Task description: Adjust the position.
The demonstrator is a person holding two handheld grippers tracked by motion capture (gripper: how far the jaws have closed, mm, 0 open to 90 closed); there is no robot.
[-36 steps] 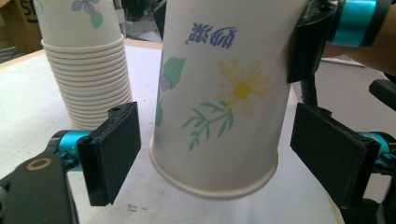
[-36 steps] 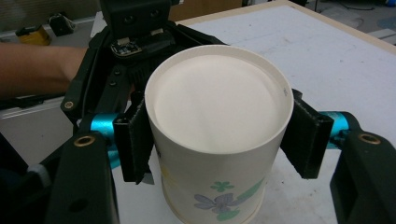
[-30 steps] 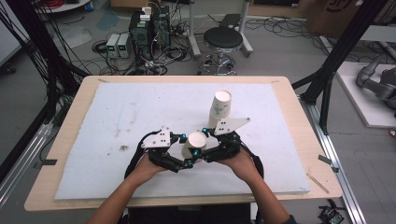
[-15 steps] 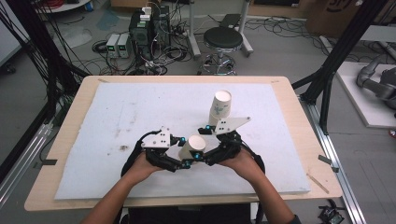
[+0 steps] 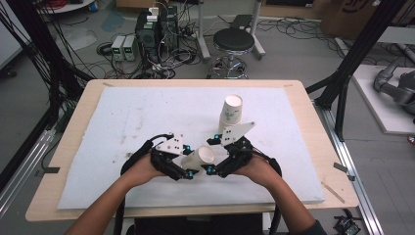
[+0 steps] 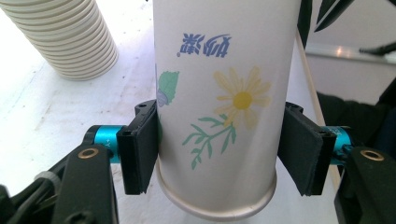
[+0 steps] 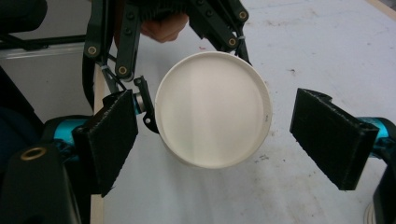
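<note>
A paper cup (image 5: 200, 157) with a flower print lies tilted between my two grippers near the table's front middle. My left gripper (image 5: 190, 170) is shut on the cup (image 6: 219, 93), its black pads (image 6: 140, 144) pressing the cup's lower wall on both sides. The cup's round white mouth (image 7: 212, 114) faces my right gripper (image 7: 222, 135), which is open, its pads (image 7: 331, 135) standing apart from the rim on either side. In the high view my right gripper (image 5: 215, 169) sits just right of the cup. A stack of paper cups (image 5: 231, 113) stands behind the hands.
The white foam mat (image 5: 122, 122) covers the wooden table (image 5: 303, 103). The ribbed cup stack (image 6: 70, 37) is close behind the held cup. A stool (image 5: 234, 41) and cabling lie beyond the far edge.
Both hands and the held cup have drifted slightly toward the table's near edge. The cup stack has not moved.
</note>
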